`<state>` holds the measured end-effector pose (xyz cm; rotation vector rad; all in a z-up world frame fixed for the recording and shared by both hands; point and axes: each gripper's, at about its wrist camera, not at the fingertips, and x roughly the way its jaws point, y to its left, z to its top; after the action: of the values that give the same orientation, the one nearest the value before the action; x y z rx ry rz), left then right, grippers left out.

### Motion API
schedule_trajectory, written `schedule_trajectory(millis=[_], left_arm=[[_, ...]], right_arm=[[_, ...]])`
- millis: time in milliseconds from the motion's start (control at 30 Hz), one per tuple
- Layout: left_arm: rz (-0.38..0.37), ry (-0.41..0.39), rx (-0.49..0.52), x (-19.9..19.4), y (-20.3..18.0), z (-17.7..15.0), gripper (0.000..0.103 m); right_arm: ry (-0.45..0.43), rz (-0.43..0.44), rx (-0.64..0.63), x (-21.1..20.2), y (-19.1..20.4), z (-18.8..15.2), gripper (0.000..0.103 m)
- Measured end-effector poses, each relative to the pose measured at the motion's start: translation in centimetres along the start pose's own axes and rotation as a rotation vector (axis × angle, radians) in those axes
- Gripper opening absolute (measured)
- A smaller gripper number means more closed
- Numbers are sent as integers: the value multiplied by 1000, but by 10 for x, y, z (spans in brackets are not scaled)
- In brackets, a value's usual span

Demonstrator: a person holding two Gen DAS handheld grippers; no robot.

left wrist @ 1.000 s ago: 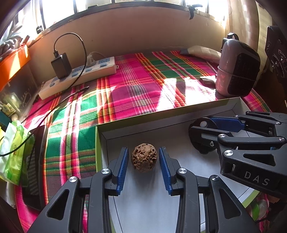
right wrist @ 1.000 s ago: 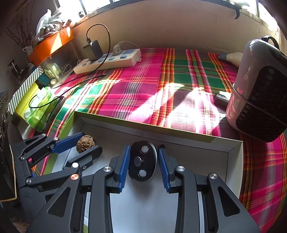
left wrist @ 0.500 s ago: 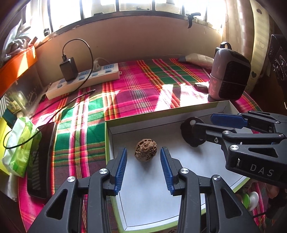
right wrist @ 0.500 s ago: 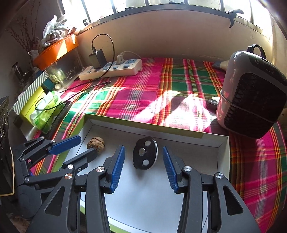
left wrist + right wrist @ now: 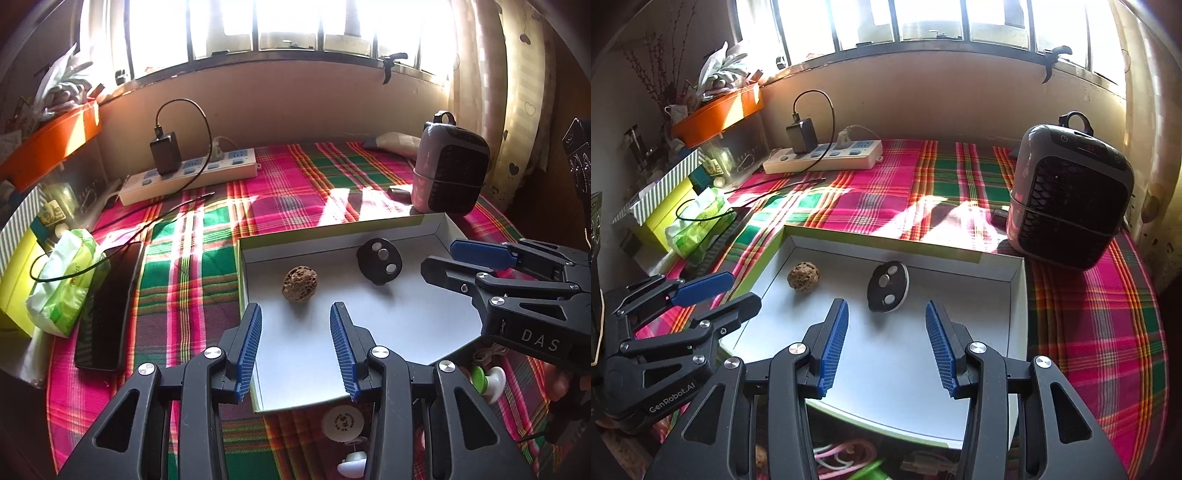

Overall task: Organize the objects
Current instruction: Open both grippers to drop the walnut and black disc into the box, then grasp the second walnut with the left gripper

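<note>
Left gripper (image 5: 295,341) has its blue pads spread, nothing between them, and it hangs over the near part of the white tray (image 5: 388,332); its jaws have just been opening, and the walnut (image 5: 300,285) that sat between them a second ago now lies free just ahead at 12 o'clock of the fingertips. The walnut sits in the tray's left half, well clear of the wall (no contact with either pad). It looks light, hard and bumpy, so it should not slip, but being round it may roll; best taken across its widest middle. At 2 o'clock from the walnut lies the black oval disc (image 5: 379,266) with three round studs, in the tray's far right half, apart from the walnut. Right gripper (image 5: 886,347) is also spread and empty, jaws just opened too, with the disc at 12 o'clock just beyond its tips. The disc looks rigid, flat, smooth and probably light; pinch across its short axis at the rim, since the faces may be slick. Both items rest inside the tray, so this placing step looks done. Off-tray, near the bottom edge, a white cap (image 5: 341,421) waits on the plaid cloth (image 5: 295,184), probably next.
</note>
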<state>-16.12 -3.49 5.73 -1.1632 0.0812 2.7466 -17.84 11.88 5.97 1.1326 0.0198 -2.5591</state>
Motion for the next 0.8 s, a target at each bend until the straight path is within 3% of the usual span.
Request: schedule_trajectory(millis=[333, 467, 800], left_arm=[[5, -27, -29, -27, 0, -26, 37], [-26, -51, -37, -41, -2, -35, 37], [-74, -24, -44, -52, -9, -64, 37]], right_arm=[[-44, -28, 23, -33, -4, -33, 45], [-57, -32, 30, -44, -5, -45, 45], [-75, -13, 7, -60, -2, -73, 45]])
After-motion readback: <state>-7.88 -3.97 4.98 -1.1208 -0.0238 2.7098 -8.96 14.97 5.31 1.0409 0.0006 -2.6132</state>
